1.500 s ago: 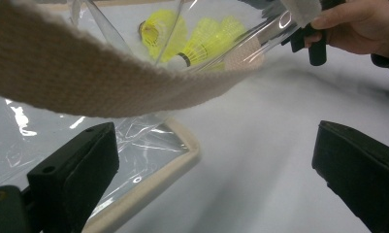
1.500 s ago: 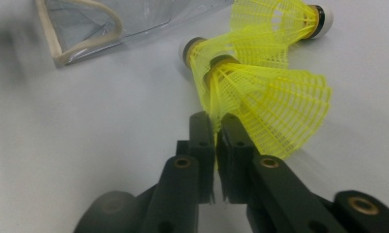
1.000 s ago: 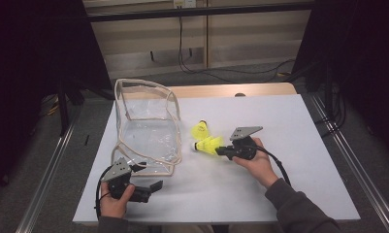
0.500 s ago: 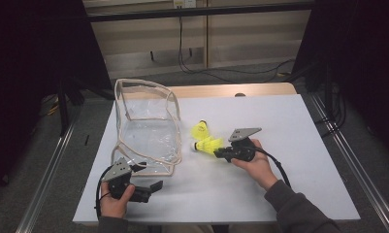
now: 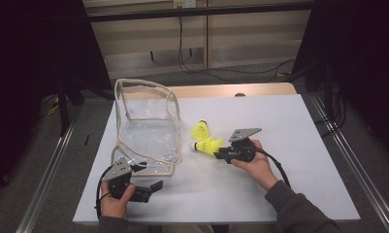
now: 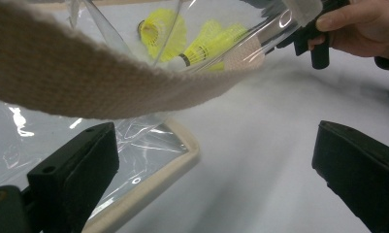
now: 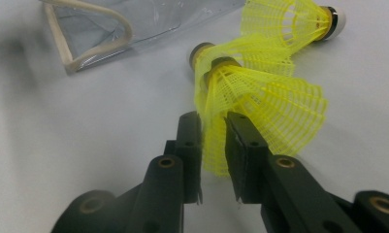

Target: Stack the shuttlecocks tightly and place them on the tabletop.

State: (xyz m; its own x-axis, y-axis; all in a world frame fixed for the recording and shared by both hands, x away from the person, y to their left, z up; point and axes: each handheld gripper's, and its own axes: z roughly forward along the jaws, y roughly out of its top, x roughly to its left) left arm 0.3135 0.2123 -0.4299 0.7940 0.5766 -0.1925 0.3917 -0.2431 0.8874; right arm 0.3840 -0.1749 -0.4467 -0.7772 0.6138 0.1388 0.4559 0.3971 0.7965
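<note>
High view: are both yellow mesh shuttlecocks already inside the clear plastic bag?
No, both yellow mesh shuttlecocks lie on the white table beside the clear plastic bag.

Clear bag (image 5: 148, 128) on white table (image 5: 289, 126); cables (image 5: 192, 63) behind.

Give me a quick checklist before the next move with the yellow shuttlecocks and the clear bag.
1. Right hand-held gripper at the near shuttlecock: ok, its skirt edge sits between the jaws.
2. Grip firm: not ok, the jaws have just been opening and a gap shows beside the skirt.
3. Left hand-held gripper holding the clear bag: not ok, jaws wide open, nothing between them.
4. Bag mouth open toward the shuttlecocks: cannot tell.
5. Second shuttlecock free on the table: ok.
</note>
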